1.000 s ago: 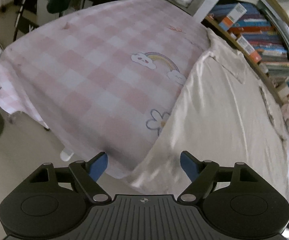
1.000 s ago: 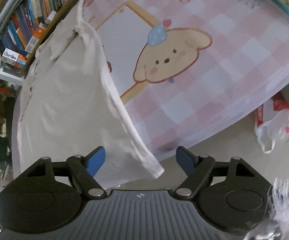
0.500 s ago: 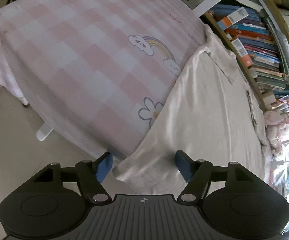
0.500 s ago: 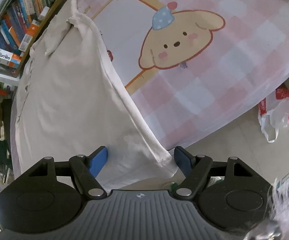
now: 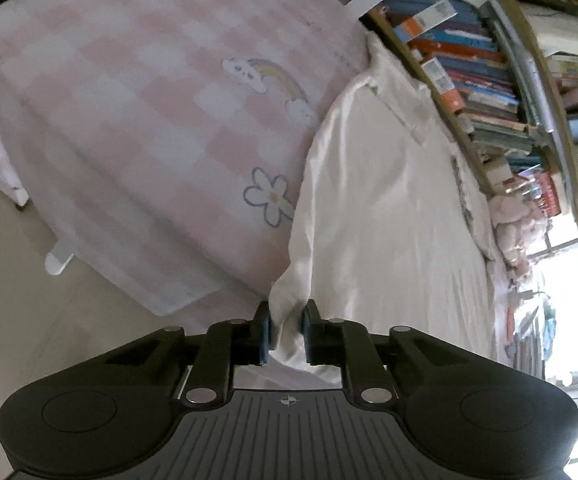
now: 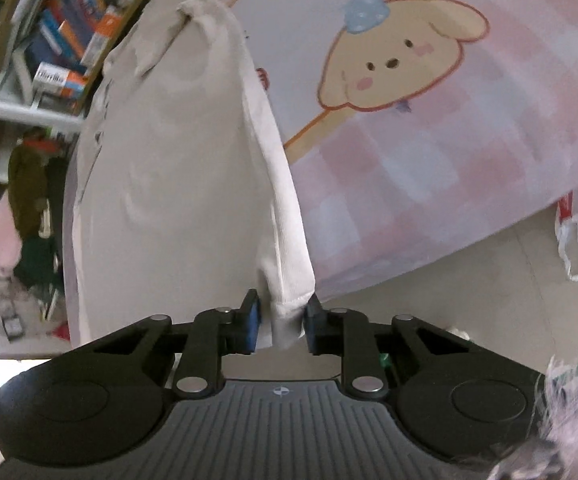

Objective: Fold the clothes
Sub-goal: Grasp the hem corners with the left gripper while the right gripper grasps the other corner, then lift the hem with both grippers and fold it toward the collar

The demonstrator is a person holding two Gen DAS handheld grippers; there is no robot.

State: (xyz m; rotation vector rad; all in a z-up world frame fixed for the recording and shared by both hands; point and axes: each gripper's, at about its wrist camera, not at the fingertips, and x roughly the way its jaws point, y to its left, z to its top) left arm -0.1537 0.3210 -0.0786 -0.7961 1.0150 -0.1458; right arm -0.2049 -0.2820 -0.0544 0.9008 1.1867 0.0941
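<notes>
A cream shirt point(image 5: 389, 208) lies spread over a table covered in a pink checked cloth point(image 5: 137, 112), collar end far away by the bookshelf. My left gripper point(image 5: 285, 332) is shut on the shirt's near left hem corner, which bunches between its blue pads. In the right wrist view the same cream shirt point(image 6: 169, 168) runs away from me. My right gripper point(image 6: 281, 326) is shut on its near right hem corner, a folded white edge pinched between the pads. Both corners hang just off the table's front edge.
A bookshelf point(image 5: 485, 72) full of books runs along the table's far side. The pink cloth point(image 6: 429, 152) carries a cartoon dog print to the right of the shirt. A white and red plastic bag point(image 6: 577, 236) lies on the floor at the right. A pink plush toy point(image 5: 513, 220) sits by the shelf.
Both grippers have closed from wide open onto the shirt's two near hem corners. The cameras have moved in closer to the table's front edge.
</notes>
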